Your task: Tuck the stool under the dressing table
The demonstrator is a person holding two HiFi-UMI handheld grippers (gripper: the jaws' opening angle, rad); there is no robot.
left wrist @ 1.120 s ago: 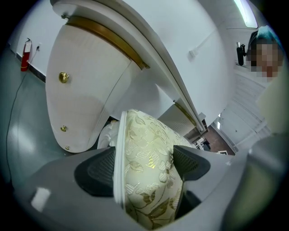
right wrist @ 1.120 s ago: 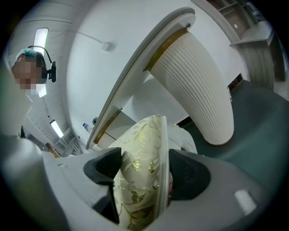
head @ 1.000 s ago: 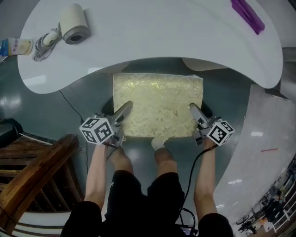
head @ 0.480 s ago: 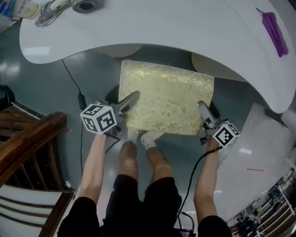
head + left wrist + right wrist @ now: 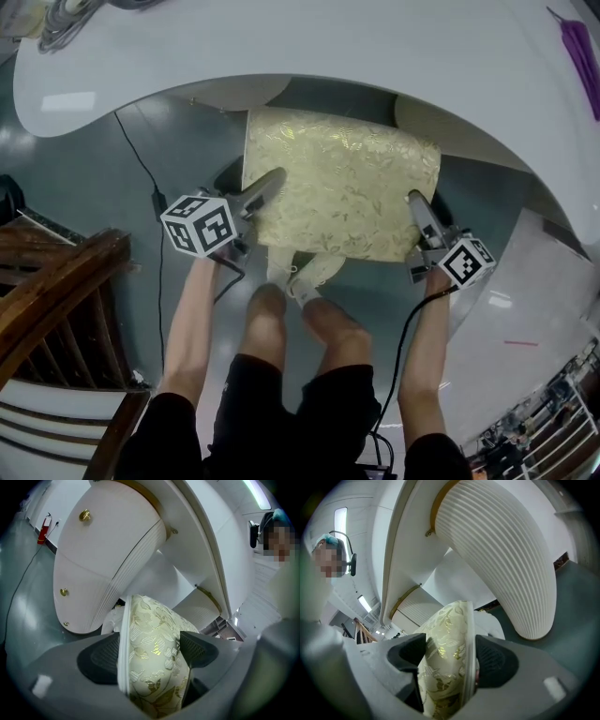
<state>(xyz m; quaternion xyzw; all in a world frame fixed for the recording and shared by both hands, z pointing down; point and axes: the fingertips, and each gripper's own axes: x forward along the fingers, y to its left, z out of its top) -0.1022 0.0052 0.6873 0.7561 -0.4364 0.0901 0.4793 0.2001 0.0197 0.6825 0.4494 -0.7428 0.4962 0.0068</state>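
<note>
The stool's cream cushion with gold flowers (image 5: 342, 187) stands on the floor in the hollow of the white dressing table (image 5: 328, 47), its far edge at the tabletop's rim. My left gripper (image 5: 267, 183) is shut on the cushion's left side, and my right gripper (image 5: 417, 202) is shut on its right side. In the left gripper view the cushion (image 5: 150, 630) fills the gap between the black pads of that gripper (image 5: 150, 651). The right gripper view shows the same: the cushion's piped edge (image 5: 447, 644) is pinched in my right gripper (image 5: 450, 660).
White table pedestals stand on both sides of the hollow (image 5: 93, 564) (image 5: 506, 559). A wooden rail (image 5: 56, 291) is at the left, and a black cable (image 5: 141, 169) lies on the floor. The person's feet (image 5: 300, 277) are just behind the stool. A purple thing (image 5: 581, 47) lies on the tabletop.
The stool has slid toward the table and turned a little clockwise, both grippers still on it. The person's feet have stepped up behind it.
</note>
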